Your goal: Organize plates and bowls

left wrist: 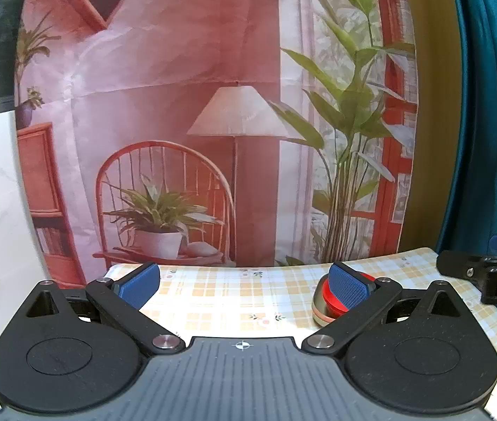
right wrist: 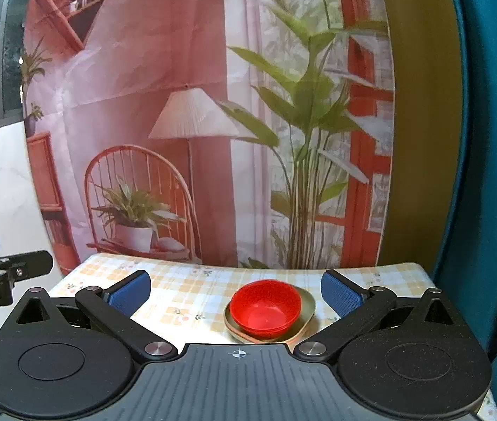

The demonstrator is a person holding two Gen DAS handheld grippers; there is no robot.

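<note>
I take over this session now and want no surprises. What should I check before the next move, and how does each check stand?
1. Left gripper open: ok.
2. Right gripper open: ok.
3. Red bowl nested in the beige dish: ok.
4. Stack fully on the table, away from the edges: ok.
5. Nothing between either gripper's fingers: ok.
6. More dishes left to sort: cannot tell, none in view.

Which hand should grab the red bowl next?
Probably the right gripper: its open jaws frame the red bowl nested in the beige dish. For the left gripper, the bowl sits off behind its right finger.
</note>
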